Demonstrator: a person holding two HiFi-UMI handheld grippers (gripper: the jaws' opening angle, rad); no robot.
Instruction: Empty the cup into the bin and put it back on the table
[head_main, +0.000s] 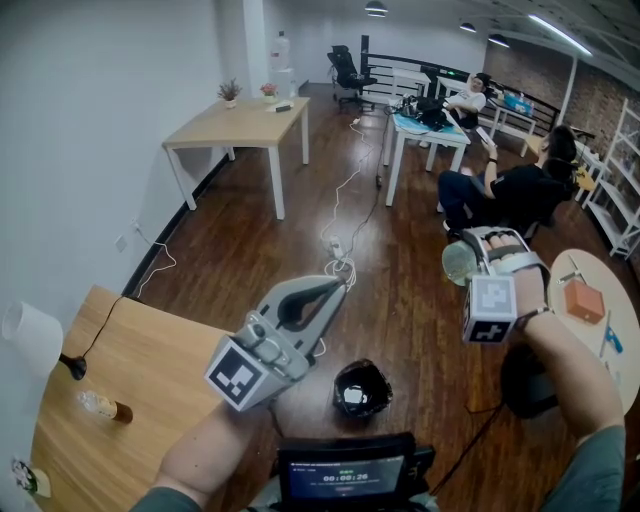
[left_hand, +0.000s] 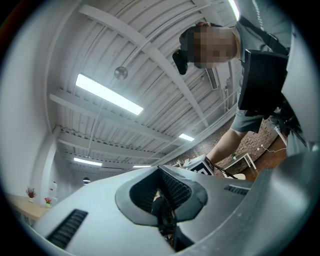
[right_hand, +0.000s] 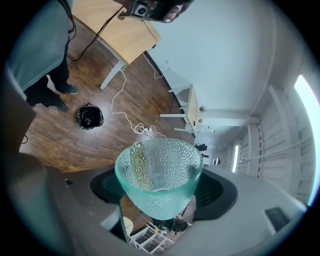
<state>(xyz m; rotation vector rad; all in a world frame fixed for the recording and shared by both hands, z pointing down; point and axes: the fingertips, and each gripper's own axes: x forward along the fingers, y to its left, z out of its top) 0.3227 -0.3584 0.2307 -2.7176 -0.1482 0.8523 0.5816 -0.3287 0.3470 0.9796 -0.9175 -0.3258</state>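
Observation:
A pale green dimpled glass cup (head_main: 457, 263) is held up in the air, right of centre in the head view, with my right gripper (head_main: 478, 252) shut on it. In the right gripper view the cup (right_hand: 159, 170) sits between the jaws, mouth pointing away from the camera, and I see nothing inside it. The black-lined bin (head_main: 362, 390) stands on the wooden floor, below and to the left of the cup; it also shows as the bin (right_hand: 90, 117) in the right gripper view. My left gripper (head_main: 335, 287) is raised above the bin with its jaws together on nothing, pointing up at the ceiling (left_hand: 165, 200).
A wooden table (head_main: 130, 370) at the lower left carries a small bottle (head_main: 105, 406) and a white lamp (head_main: 30, 335). A round table (head_main: 625, 330) with a brown box (head_main: 584, 300) is at the right. White cables and a power strip (head_main: 335, 247) lie on the floor. People sit at desks far right.

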